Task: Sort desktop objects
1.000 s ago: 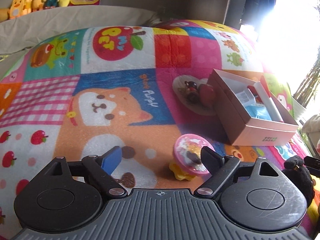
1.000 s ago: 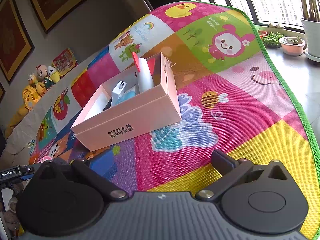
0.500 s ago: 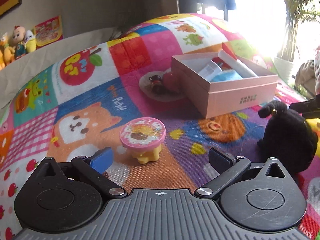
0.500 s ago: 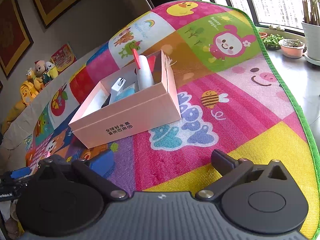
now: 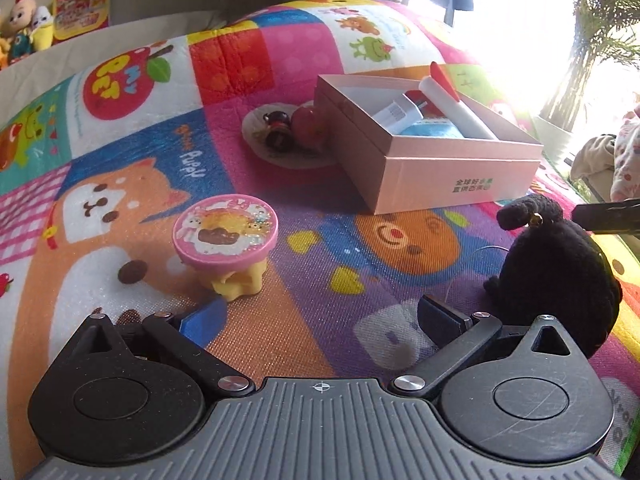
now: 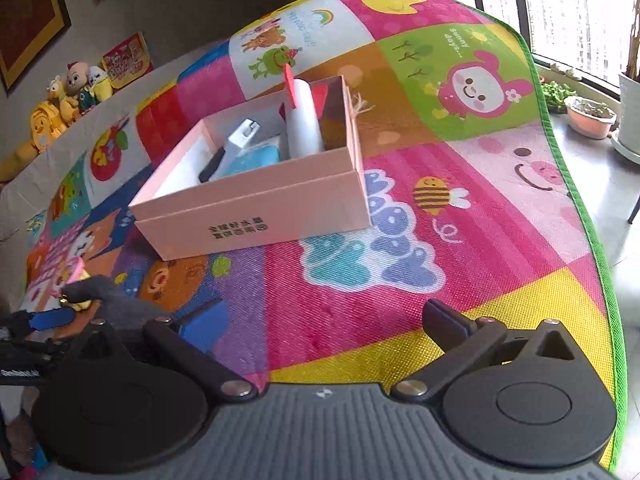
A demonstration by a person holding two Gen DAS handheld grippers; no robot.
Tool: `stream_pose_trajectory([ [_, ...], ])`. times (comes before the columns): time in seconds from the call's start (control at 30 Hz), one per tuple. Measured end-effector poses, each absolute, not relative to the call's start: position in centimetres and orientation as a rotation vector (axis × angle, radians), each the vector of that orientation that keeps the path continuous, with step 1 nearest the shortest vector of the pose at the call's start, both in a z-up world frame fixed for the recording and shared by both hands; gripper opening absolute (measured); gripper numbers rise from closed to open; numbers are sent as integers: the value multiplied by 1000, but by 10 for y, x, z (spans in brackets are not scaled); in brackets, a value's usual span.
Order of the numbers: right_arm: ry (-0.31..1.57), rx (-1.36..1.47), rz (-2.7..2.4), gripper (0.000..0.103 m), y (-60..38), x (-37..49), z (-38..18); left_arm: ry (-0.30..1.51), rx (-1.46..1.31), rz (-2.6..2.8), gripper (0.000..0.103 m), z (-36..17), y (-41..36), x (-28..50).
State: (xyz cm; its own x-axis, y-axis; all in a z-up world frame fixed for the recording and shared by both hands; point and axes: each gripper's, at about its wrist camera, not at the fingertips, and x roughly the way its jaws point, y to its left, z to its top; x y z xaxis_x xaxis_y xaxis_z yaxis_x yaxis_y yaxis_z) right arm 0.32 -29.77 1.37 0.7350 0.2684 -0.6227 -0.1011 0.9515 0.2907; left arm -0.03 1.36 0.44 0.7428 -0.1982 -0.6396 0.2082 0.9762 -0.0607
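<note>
The colourful patchwork play mat (image 5: 224, 60), printed with cartoon animals, covers the whole surface and carries everything. On it sits the pale pink cardboard box (image 5: 452, 176), open-topped, which already holds a white tube with a red cap (image 5: 456, 108), a light blue packet (image 5: 430, 130) and a small white carton (image 6: 242, 134); so part of the sorting looks done. Left outside are the black plush toy (image 5: 556, 268) at the right, a white saucer (image 5: 288, 156) just beside the box with a red ball and small dark trinkets on it, and the round pink-topped toy on a yellow base (image 5: 226, 236), standing just ahead of the left tongs (image 5: 320, 316).

Both pairs are released: the left tongs gape wide with nothing between them, and the right tongs (image 6: 324, 320) hover empty over the mat, short of the box.

Readable writing: "My Pet" on the red apple patch, "Puppy" beside the orange dog, "Sunny days..." on the green patch. The box front bears printed Chinese characters, too small to make out surely.
</note>
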Motion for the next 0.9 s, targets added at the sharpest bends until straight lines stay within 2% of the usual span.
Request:
stream_pose_trajectory([
  [0.13,641,161,414,103,-275,-24,53,707,7,-211,103,4,14,1],
  [0.3,668,46,519,101,-232,-38,56,710,9,-208,103,3,15,2],
  [0.37,671,-2,517,88,-219,-37,50,710,-5,-213,103,4,17,2],
  [0.43,705,-20,526,81,-209,-32,44,711,-13,-217,103,4,18,2],
  [0.5,720,-45,526,80,-202,-29,40,715,-4,-220,103,4,17,2],
  [0.57,725,-94,497,65,-198,-26,39,725,19,-219,103,4,14,3],
  [0.9,703,-21,371,64,-236,-30,45,731,56,-232,103,4,12,-1],
])
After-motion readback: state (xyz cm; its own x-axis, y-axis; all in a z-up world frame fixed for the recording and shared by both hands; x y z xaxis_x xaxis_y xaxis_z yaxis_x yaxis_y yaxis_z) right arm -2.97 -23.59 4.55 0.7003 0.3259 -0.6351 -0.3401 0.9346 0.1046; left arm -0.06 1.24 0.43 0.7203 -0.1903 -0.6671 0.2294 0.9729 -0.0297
